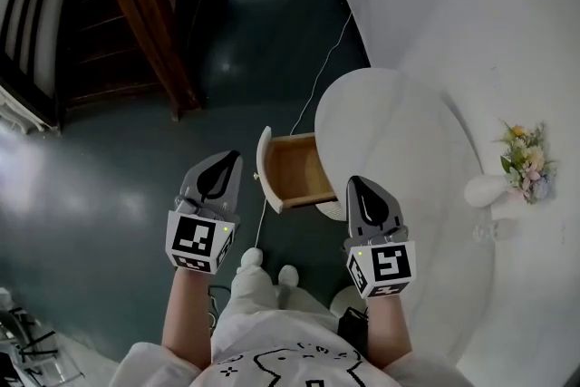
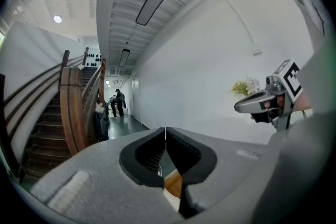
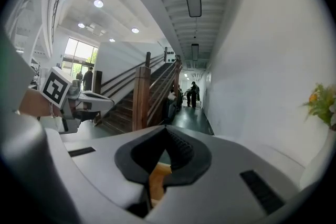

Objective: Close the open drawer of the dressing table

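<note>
The white rounded desk (image 1: pixel 399 131) has its pale wooden drawer with a white front (image 1: pixel 294 169) pulled out over the dark floor; the sound way is to press squarely on the middle of that front and push straight in. The left tongs (image 1: pixel 217 175), left of the drawer, and the right tongs (image 1: pixel 370 202), right of it, are both pinched together, empty and touching nothing. The drawer's runners and any handle are hidden.

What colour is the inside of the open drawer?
The drawer is wood-brown inside; head view shows it best.

floor (image 1: pixel 136 159) dark teal | wall (image 1: pixel 471 14) white | staircase (image 1: pixel 145 23) wooden | downlights (image 3: pixel 98 3) lit
</note>
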`<state>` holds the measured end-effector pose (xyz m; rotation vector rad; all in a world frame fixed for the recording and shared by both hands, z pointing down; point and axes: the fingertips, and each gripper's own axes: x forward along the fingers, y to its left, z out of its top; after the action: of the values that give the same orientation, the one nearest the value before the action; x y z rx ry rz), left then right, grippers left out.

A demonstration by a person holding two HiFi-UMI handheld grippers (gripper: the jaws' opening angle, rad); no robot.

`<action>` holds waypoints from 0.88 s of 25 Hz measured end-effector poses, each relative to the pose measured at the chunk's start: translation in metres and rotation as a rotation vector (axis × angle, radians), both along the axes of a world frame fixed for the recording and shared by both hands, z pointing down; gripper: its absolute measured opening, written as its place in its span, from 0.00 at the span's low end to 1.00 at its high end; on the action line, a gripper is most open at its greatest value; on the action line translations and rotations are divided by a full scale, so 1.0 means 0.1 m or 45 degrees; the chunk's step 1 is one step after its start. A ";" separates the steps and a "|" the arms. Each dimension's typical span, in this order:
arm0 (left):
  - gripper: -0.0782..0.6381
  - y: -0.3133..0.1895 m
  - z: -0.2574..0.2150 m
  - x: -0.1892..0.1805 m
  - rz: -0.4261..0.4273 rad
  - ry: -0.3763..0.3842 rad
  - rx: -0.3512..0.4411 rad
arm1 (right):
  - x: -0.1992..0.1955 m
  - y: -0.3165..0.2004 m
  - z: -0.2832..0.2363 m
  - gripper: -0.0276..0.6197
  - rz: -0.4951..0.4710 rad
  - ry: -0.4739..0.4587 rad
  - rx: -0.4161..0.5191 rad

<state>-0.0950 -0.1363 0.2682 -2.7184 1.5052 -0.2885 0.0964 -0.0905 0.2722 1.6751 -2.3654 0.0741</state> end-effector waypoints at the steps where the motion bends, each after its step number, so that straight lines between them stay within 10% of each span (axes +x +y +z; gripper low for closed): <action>1: 0.13 -0.06 0.07 -0.02 0.016 -0.004 -0.019 | -0.04 -0.03 0.05 0.04 0.003 0.007 -0.014; 22: 0.14 -0.63 2.00 -0.23 0.393 -0.164 -0.477 | -0.43 -0.45 1.16 0.04 0.191 -0.003 -0.286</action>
<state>-0.1178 -0.1989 0.4686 -3.0821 1.0676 -0.7851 0.0529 -0.1351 0.3886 1.7374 -2.1375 0.3547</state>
